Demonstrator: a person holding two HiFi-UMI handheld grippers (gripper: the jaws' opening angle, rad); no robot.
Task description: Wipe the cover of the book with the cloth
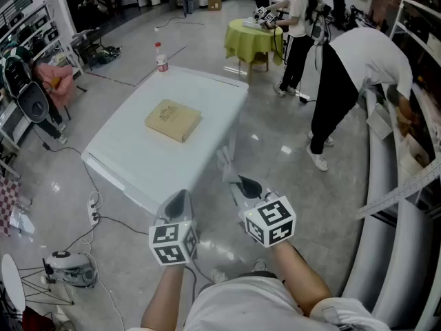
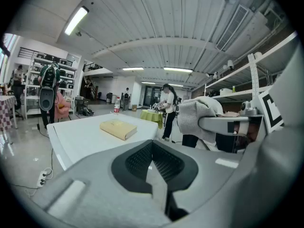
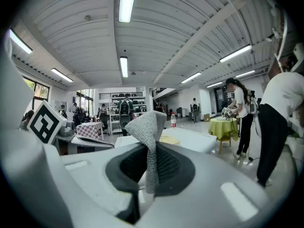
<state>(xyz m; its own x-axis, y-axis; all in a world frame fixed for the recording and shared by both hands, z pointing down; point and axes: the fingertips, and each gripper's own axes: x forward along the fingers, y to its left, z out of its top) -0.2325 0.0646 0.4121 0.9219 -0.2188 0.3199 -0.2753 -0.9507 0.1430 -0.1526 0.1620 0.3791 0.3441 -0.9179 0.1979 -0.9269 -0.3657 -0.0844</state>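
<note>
- Left gripper (image 1: pixel 180 200): jaws look pressed together with nothing between them; the seam is a bit hard to read, so probably empty.
- Right gripper (image 1: pixel 236 183): clamped on the cloth (image 3: pixel 148 132). The grey fabric is pinched at its middle and a tuft stands up above the jaws.
- Both grippers are held over the floor, short of the near edge of the table (image 1: pixel 138 161). Neither is over the book.
- Book (image 1: pixel 173 120): tan cover, lying flat near the table's middle, at an angle to the edges, untouched and well away from the cloth.
- Bottle (image 1: pixel 161 58): upright at the far corner, out of the wiping path.
- Step in hand, as I judge it: approach, with no wiping begun.
- To do it well: step in and bring the right gripper over the book. Tip it so the loose cloth lies flat on the cover, not the jaw tips, then sweep with light pressure.
- The left gripper could press a book edge so the book won't slide.
- Beyond: a green table (image 1: pixel 248 33) with people nearby, not involved.
</note>
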